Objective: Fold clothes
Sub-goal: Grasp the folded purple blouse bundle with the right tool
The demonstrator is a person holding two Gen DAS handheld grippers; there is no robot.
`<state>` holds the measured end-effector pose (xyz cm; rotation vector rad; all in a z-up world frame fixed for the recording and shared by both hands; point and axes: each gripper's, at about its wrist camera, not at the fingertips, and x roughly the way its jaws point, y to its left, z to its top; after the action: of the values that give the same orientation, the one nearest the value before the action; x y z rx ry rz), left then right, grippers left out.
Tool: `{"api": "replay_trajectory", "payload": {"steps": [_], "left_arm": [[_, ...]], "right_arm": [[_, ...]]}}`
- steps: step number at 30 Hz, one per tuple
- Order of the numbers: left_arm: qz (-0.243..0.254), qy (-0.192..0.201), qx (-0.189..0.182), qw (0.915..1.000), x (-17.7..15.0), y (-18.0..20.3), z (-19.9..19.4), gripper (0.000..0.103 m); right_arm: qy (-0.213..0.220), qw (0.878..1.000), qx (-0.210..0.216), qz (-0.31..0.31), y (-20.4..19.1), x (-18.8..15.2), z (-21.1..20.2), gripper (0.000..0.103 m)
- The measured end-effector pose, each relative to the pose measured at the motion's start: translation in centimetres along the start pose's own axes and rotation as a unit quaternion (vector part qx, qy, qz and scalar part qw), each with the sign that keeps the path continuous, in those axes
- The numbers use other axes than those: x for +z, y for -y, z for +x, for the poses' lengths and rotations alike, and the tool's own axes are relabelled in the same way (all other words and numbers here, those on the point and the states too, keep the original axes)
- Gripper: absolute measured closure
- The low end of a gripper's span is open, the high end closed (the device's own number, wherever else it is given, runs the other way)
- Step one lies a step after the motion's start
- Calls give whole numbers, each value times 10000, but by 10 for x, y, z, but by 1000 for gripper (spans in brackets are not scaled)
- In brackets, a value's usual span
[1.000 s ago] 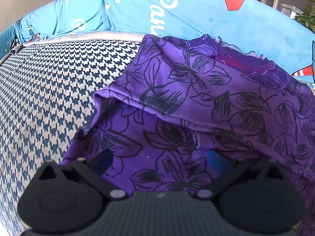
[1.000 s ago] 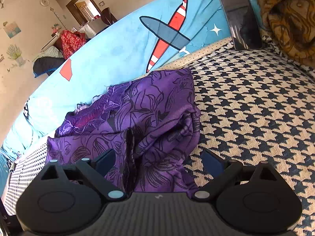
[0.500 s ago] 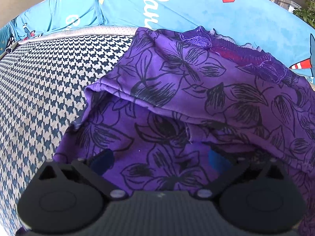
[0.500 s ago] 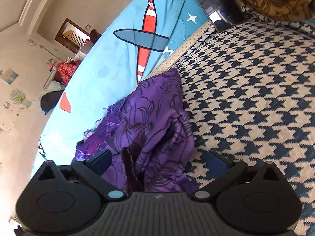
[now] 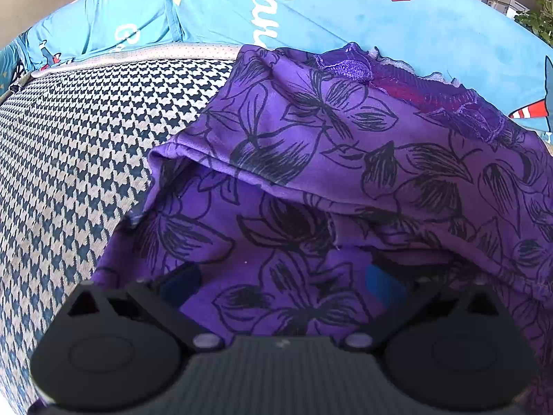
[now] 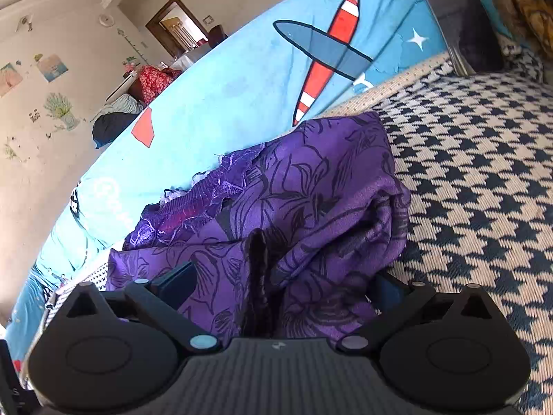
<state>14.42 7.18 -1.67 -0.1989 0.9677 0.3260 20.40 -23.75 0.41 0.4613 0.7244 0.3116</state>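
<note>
Left fingers: the left gripper (image 5: 281, 282) has its two blue-padded fingers (image 5: 181, 278) spread wide, pinching nothing; purple cloth lies between and under them, but the pads do not press on it.

Right fingers: the right gripper (image 6: 280, 285) also has its fingers (image 6: 176, 282) spread as wide as they go, straddling a bunched ridge of the same cloth without closing on it.

Garment: a purple, thin-looking fabric garment with a black flower-outline print (image 5: 345, 159), with a lacy violet and magenta trim (image 6: 204, 200) along its far edge. It lies half folded, one layer turned over another, the folded edge running across the left wrist view.

Surface: a navy-and-cream houndstooth cushion (image 5: 86, 145) (it looks like a sofa seat) carries the garment, which sits against the backrest.

Backrest: a light blue cover printed with a red-and-white striped aeroplane (image 6: 325, 55) and white lettering.

Beyond: a dark flat rectangular object (image 6: 463, 31) leans against the backrest on the right; a doorway and wall stickers show further off.

Risk: in my judgement, closing on the bunched ridge would grab several layers at once, and lifting would drag the fold open or skew it.

Second risk: the cloth looks slippery, so a shallow pinch on one layer could slide off.
</note>
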Motion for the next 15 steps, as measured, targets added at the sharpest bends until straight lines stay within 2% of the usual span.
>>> {"api": "replay_trajectory", "payload": {"steps": [3, 7, 9, 12, 15], "left_arm": [[-32, -16, -10, 10000, 1, -1, 1, 0], [-129, -43, -35, 9999, 3, -4, 3, 0], [-147, -47, -48, 9999, 3, -4, 2, 0], [-143, -48, -52, 9999, 2, -4, 2, 0], [-139, -40, -56, 9999, 2, -4, 2, 0]], "right_arm": [[141, 9995, -101, -251, -1, 0, 5, 6], [262, 9988, -295, -280, -2, 1, 5, 36], [302, 9989, -233, -289, -4, 1, 4, 43], [366, 9975, -338, -507, -9, -1, 5, 49], [295, 9985, -323, -323, -3, -1, 9, 49]]}}
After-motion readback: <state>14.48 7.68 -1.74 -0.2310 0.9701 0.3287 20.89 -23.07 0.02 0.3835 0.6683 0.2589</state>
